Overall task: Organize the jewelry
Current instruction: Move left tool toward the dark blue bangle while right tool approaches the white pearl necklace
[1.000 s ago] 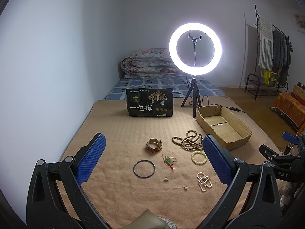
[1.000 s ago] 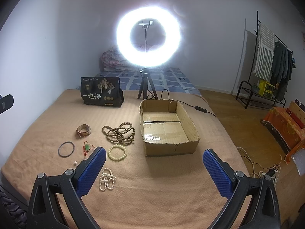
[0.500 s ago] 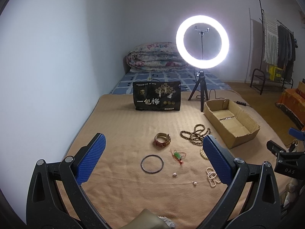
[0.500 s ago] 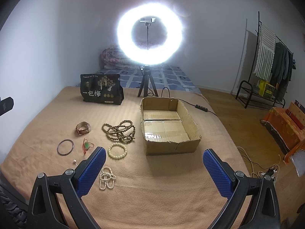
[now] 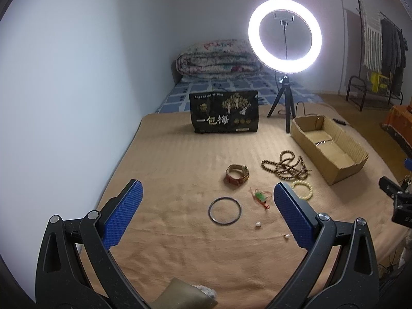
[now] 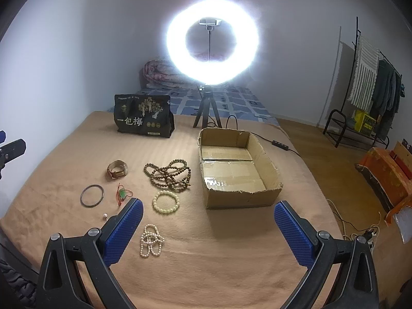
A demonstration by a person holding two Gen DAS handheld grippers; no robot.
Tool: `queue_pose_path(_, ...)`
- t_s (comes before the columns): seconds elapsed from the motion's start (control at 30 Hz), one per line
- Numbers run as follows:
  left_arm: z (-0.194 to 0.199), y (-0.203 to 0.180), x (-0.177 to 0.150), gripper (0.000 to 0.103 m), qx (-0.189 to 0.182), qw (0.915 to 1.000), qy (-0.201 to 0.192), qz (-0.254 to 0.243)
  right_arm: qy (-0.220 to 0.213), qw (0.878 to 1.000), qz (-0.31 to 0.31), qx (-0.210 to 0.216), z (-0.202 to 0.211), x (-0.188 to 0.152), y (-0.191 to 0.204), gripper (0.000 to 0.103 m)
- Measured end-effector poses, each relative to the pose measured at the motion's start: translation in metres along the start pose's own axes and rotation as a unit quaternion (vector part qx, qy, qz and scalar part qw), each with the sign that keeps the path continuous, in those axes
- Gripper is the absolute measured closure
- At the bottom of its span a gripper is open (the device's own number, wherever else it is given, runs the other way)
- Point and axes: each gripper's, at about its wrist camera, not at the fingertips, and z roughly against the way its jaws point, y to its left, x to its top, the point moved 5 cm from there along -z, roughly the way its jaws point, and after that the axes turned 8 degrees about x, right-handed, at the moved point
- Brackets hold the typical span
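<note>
1. The left gripper (image 5: pixel 206 213) hangs released over the near part of the bed, its blue fingers (image 5: pixel 123 213) spread wide with nothing between them.
2. The right gripper (image 6: pixel 206 231) is likewise released and empty, held over the bed's near edge in front of the cardboard box (image 6: pixel 260 198).
3. The jewelry lies loose on the tan blanket (image 6: pixel 206 270) toward the bed's left side: a watch (image 6: pixel 117 169), a dark bangle (image 6: pixel 92 195), a green charm on red cord (image 6: pixel 122 194), a heap of brown beads (image 6: pixel 168 173), a pale bead bracelet (image 6: pixel 166 201) and a pearl strand (image 6: pixel 150 240).
4. The box sits open just right of the brown beads, near the bed's right edge, its near wall torn along the top.
5. Bare blanket lies open along the near edge and behind the watch up to the black bag (image 6: pixel 144 116).
6. A ring light (image 6: pixel 212 43) on a tripod stands behind the box; its glare washes out the wall around it.
7. From the left gripper's camera, its right finger hides the pearl strand and part of the pale bracelet; two tiny pale pieces (image 5: pixel 258 224) beside the bangle are too small to identify.
</note>
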Motion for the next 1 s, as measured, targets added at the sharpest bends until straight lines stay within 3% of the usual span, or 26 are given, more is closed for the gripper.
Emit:
queue_pose_path(0.3,-0.051,0.020,-0.004,0.000,-0.025,0.9963,0.080,0.016,0.020,0.999,0.022,0.034,-0.025,-0.006,0.008,0.000)
queue_pose_path(0.47,-0.083,0.028,-0.011,0.000,-0.040,0.9939,0.100,0.027,0.068,0.994,0.047,0.075,-0.060,-0.020,0.014,0.000)
queue_pose_path(0.7,-0.118,0.010,-0.040,0.000,-0.087,0.9803,0.176,0.016,0.150,0.978,0.041,0.136,-0.098,-0.055,0.022,0.001)
queue_pose_path(1.0,-0.143,-0.025,-0.066,0.000,-0.113,0.9713,0.209,0.011,0.192,0.967,0.066,0.153,-0.122,-0.076,0.042,0.002)
